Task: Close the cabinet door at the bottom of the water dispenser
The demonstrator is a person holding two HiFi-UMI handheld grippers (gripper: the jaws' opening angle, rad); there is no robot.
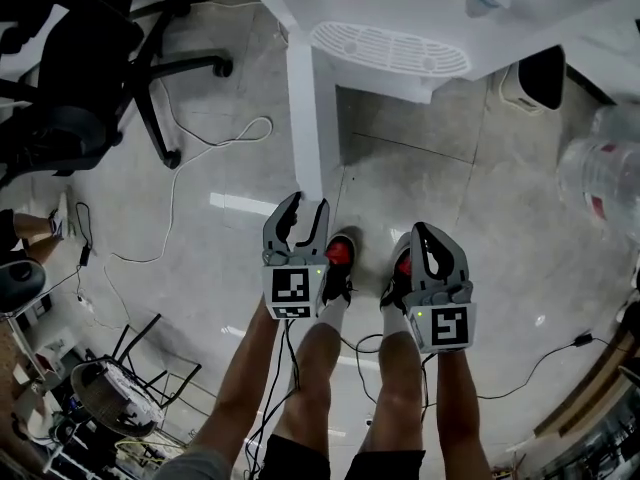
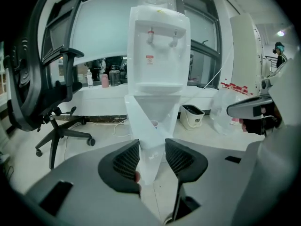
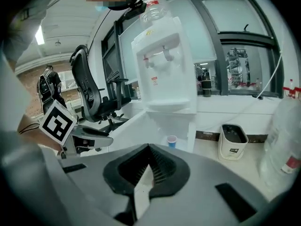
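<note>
Door [image 1: 304, 108]: ajar, swung out from dispenser [image 1: 390, 50] base, edge-on. Left gripper [image 1: 306, 208]: released, jaws apart either side of door's near edge, not clamped. Right gripper [image 1: 422, 230]: clenched, empty.

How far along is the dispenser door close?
Done: nothing yet. The cabinet door stands wide open, swung out from the water dispenser.
In hand: the left gripper, jaws apart, is lined up on the door's free edge; whether it touches is unclear. The right gripper is shut and empty, beside it.
Left: swing the door shut against the cabinet.
</note>
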